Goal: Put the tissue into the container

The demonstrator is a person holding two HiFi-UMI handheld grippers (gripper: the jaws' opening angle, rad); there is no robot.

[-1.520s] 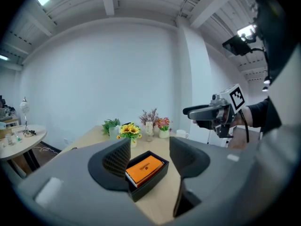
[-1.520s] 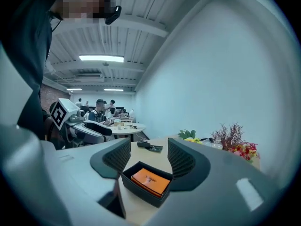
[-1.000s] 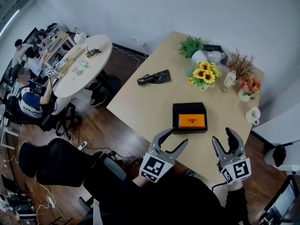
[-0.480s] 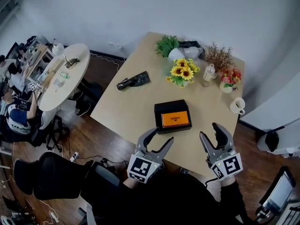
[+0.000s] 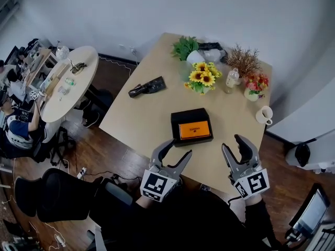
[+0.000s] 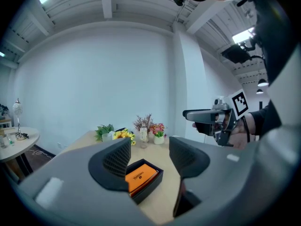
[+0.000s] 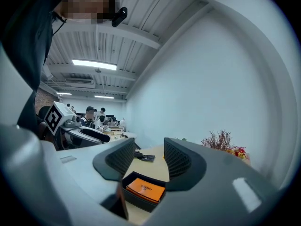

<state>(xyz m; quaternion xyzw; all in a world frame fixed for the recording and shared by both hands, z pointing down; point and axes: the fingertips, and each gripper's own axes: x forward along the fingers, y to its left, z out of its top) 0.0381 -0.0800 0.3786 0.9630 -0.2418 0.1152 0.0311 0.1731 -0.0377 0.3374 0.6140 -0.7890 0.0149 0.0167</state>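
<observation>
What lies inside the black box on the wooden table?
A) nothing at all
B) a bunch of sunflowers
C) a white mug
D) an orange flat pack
D: the black box holds an orange flat pack, which shows in the head view and in both gripper views.

Bare tabletop (image 5: 157, 114) around black box (image 5: 191, 115); flowers (image 5: 202, 77) behind.

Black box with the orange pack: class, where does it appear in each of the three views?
Head view: black box just below picture centre.
Left gripper view: low centre, seen between the jaws.
Right gripper view: bottom centre, under the jaw gap.
Shared landmark: red flowers, beyond the box.
</observation>
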